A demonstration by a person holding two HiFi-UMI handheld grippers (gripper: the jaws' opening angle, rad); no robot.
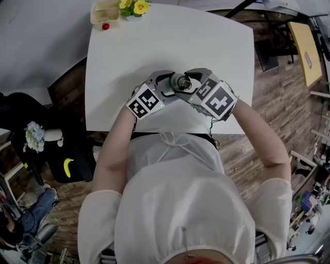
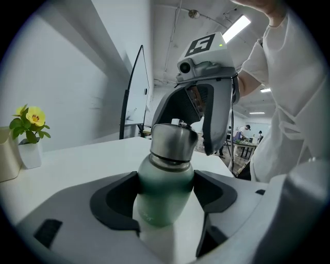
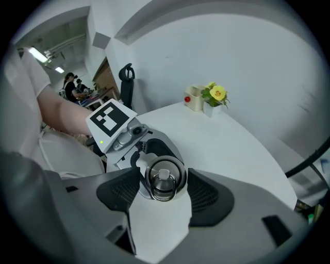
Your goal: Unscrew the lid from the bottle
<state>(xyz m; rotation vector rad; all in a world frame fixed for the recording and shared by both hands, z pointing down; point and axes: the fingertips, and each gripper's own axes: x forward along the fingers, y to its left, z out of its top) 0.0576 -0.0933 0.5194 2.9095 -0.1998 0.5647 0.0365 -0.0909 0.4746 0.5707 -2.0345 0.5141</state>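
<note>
- Near the person's edge of the surface (image 1: 216, 51), between both tools: one bottle (image 2: 162, 206), green-bodied, capped by one steel lid (image 3: 164, 181) with a ring on top.
- Long axis of bottle: roughly upright, lid end uppermost; base hidden, so contact with surface not decidable.
- At the bottle's left: left tool (image 2: 165, 178), coming in nearly level, pads pressed against the green body just below the lid; steadying role.
- Above the bottle: right tool (image 3: 163, 175), pointing steeply down along the bottle's axis, lid centred between its pads; pads spread, just beside the lid on either side, not seen biting on it.
- Deciding relation for the coming move, as a judgement: lid straight ahead of right tool and in line with it, so closing and then rolling about that line probably sufficient; right tool nearer the lid, left nearer the body.
- Lid seated on neck, no gap visible; unscrewing judged unfinished.
- Count: tools, two; bottle, one; lid, one; well apart from bottle, at the far corner, one flower pot (image 2: 30, 154), one cream container (image 1: 104, 11), one small red item (image 1: 105, 26).
</note>
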